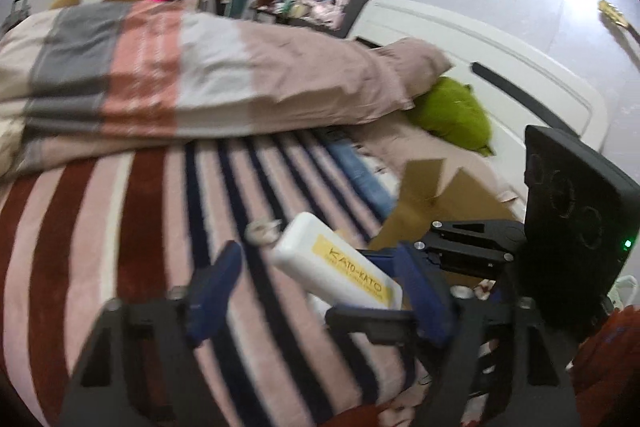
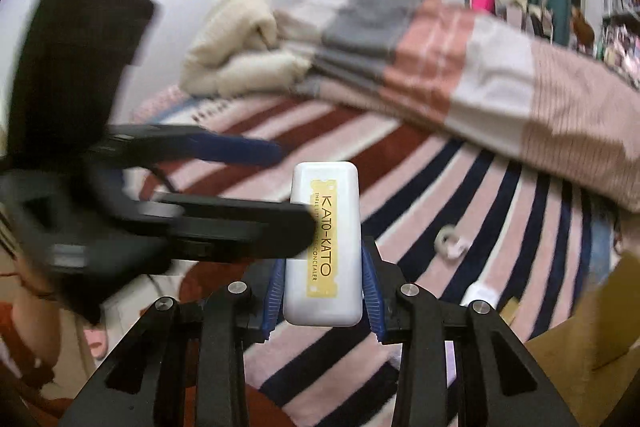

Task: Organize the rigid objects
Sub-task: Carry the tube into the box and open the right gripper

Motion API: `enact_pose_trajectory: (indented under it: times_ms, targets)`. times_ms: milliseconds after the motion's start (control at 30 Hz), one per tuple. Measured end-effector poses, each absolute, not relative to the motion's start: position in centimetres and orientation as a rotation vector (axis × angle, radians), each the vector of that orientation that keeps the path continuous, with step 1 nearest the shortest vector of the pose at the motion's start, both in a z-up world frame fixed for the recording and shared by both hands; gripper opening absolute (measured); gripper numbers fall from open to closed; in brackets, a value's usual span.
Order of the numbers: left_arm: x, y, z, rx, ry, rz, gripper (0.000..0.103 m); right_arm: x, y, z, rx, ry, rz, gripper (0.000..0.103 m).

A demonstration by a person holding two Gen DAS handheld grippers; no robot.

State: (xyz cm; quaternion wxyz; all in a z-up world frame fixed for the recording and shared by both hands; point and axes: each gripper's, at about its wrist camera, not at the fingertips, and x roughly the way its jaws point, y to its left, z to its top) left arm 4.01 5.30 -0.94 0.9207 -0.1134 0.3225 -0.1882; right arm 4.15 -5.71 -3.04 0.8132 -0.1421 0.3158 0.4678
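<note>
A white KATO-KATO box (image 2: pixel 325 247) with a yellow label stands upright between the blue pads of my right gripper (image 2: pixel 324 287), which is shut on it above the striped bed. In the left wrist view the same box (image 1: pixel 336 261) tilts in front of my left gripper (image 1: pixel 320 291), whose blue fingers (image 1: pixel 216 291) stand apart on either side of it; the gripper is open. The left gripper (image 2: pixel 280 183) enters the right wrist view from the left, its lower finger crossing in front of the box.
A striped blanket (image 1: pixel 140 227) covers the bed. A folded duvet (image 1: pixel 160 79) lies behind, with a green plush (image 1: pixel 456 115) by the white headboard. An open cardboard box (image 1: pixel 436 203) sits on the right. A small roll of tape (image 2: pixel 450 241) lies on the blanket.
</note>
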Motion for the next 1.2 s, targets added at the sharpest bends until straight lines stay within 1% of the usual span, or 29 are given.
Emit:
enact_pose_trajectory:
  times_ms: [33, 67, 133, 167, 200, 333, 500, 733, 767, 800, 833, 867, 900, 967, 1200]
  targets:
    - [4.5, 4.5, -0.4, -0.231, 0.659, -0.405, 0.059, 4.0, -6.4, -2.1, -0.307, 0.646, 0.996, 0.031]
    - [5.1, 3.5, 0.1, -0.227, 0.656, -0.418, 0.053, 4.1, -6.9, -1.4, -0.309, 0.626, 0.986, 0.031]
    - [5.9, 1.8, 0.7, -0.232, 0.652, -0.445, 0.049, 4.6, -8.8, -0.2, -0.289, 0.602, 0.966, 0.031]
    - [6.5, 0.6, 1.0, -0.232, 0.652, -0.469, 0.043, 4.8, -9.8, 0.1, -0.280, 0.600, 0.960, 0.031]
    - [6.9, -0.4, 1.2, -0.223, 0.654, -0.486, 0.041, 5.1, -10.7, 0.3, -0.272, 0.597, 0.952, 0.031]
    - [9.4, -5.6, 1.4, -0.169, 0.683, -0.541, 0.041, 6.3, -15.1, 0.5, -0.255, 0.583, 0.885, 0.031]
    - [12.2, -11.7, 0.5, -0.110, 0.747, -0.611, 0.040, 8.3, -20.9, -0.3, -0.201, 0.639, 0.798, 0.031]
    - [14.4, -15.8, -1.3, -0.068, 0.831, -0.634, 0.040, 10.2, -25.0, -2.0, -0.204, 0.743, 0.703, 0.031]
    - [14.5, -15.9, -1.3, -0.058, 0.831, -0.616, 0.044, 10.4, -25.2, -2.2, -0.207, 0.754, 0.699, 0.031]
    - [14.4, -15.8, -1.4, -0.046, 0.830, -0.591, 0.057, 10.6, -25.3, -2.4, -0.206, 0.764, 0.697, 0.031]
    - [14.4, -15.8, -1.4, -0.038, 0.824, -0.574, 0.065, 10.8, -25.4, -2.5, -0.206, 0.777, 0.692, 0.031]
    - [14.2, -15.5, -1.3, -0.032, 0.810, -0.559, 0.079, 11.0, -25.7, -2.7, -0.210, 0.789, 0.684, 0.032]
    - [14.0, -15.2, -1.1, -0.027, 0.795, -0.548, 0.083, 11.0, -25.6, -2.9, -0.218, 0.799, 0.670, 0.041]
    - [13.5, -14.3, -0.7, -0.016, 0.778, -0.525, 0.084, 11.1, -25.6, -2.9, -0.233, 0.797, 0.654, 0.049]
    - [10.7, -8.0, 1.3, -0.064, 0.703, -0.410, 0.085, 9.7, -23.5, -1.3, -0.233, 0.747, 0.690, 0.049]
